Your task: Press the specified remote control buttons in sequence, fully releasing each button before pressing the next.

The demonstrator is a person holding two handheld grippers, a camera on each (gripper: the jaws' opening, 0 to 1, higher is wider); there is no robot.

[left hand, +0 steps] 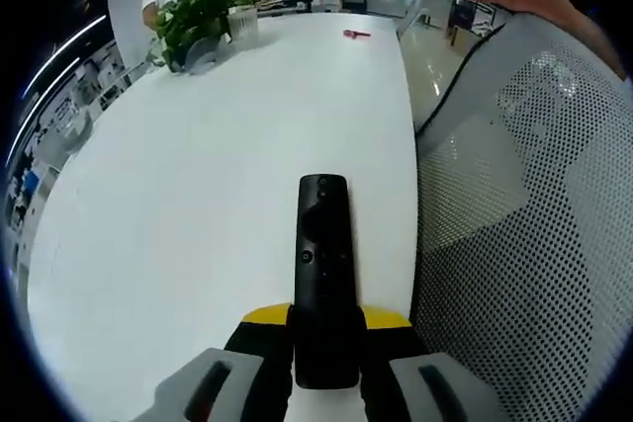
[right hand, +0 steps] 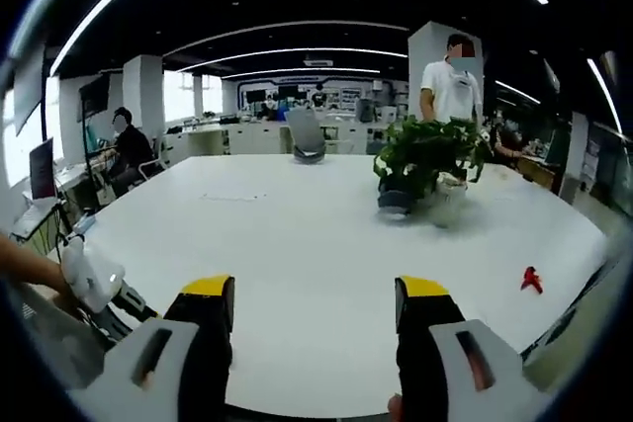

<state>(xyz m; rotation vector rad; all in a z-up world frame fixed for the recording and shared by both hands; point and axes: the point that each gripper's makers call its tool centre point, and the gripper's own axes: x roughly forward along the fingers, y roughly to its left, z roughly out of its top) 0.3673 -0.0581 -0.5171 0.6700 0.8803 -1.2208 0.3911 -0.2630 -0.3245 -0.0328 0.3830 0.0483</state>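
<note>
Left gripper [left hand: 326,343] clenched on black remote [left hand: 323,264], right gripper [right hand: 315,328] released above white table [right hand: 297,244]

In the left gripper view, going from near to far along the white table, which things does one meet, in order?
Left gripper, its jaws shut on the long black remote control → small red object lying on the white table → leafy green potted plant at the far end.

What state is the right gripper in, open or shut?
Open. In the right gripper view, the right gripper has its yellow-tipped jaws standing wide apart with only bare white table between them, holding nothing.
</note>
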